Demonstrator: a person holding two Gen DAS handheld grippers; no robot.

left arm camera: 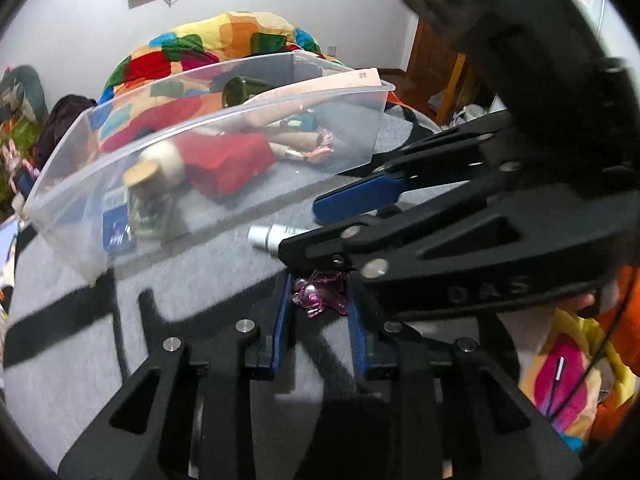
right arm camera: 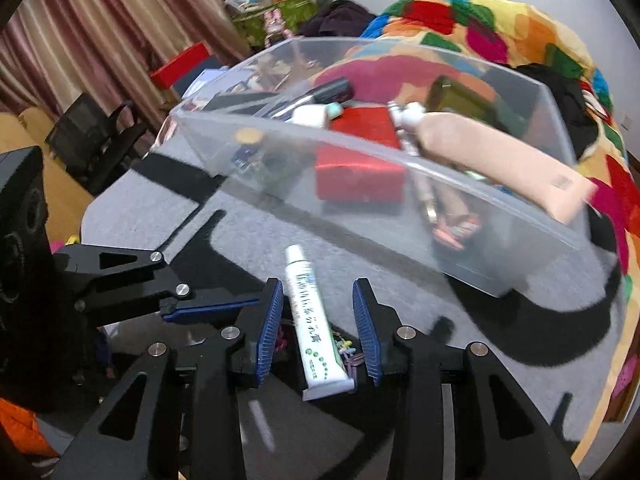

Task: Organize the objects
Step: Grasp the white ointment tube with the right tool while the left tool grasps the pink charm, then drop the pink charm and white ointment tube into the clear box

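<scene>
A clear plastic bin [left arm camera: 248, 204] [right arm camera: 520, 264] stands on the grey bed cover and holds a red box [left arm camera: 228, 162] [right arm camera: 356, 172], a pink tube [right arm camera: 500, 160], a green bottle [left arm camera: 240, 90] and a small jar [left arm camera: 150, 196]. My left gripper [left arm camera: 318, 280] is open around a pink transparent hair clip [left arm camera: 320, 294] lying on the cover. My right gripper [right arm camera: 318, 292] is open, with a white tube [right arm camera: 316, 328] lying between its fingers. The right gripper also shows in the left wrist view [left arm camera: 320, 224], above the tube's silver cap [left arm camera: 266, 236].
A multicoloured quilt [left arm camera: 224, 40] [right arm camera: 500, 24] is heaped behind the bin. A black chair [right arm camera: 96, 136] and striped curtains [right arm camera: 80, 32] are at the left. A wooden door [left arm camera: 432, 68] is at the far right. Small coloured hair ties [right arm camera: 348, 350] lie beside the white tube.
</scene>
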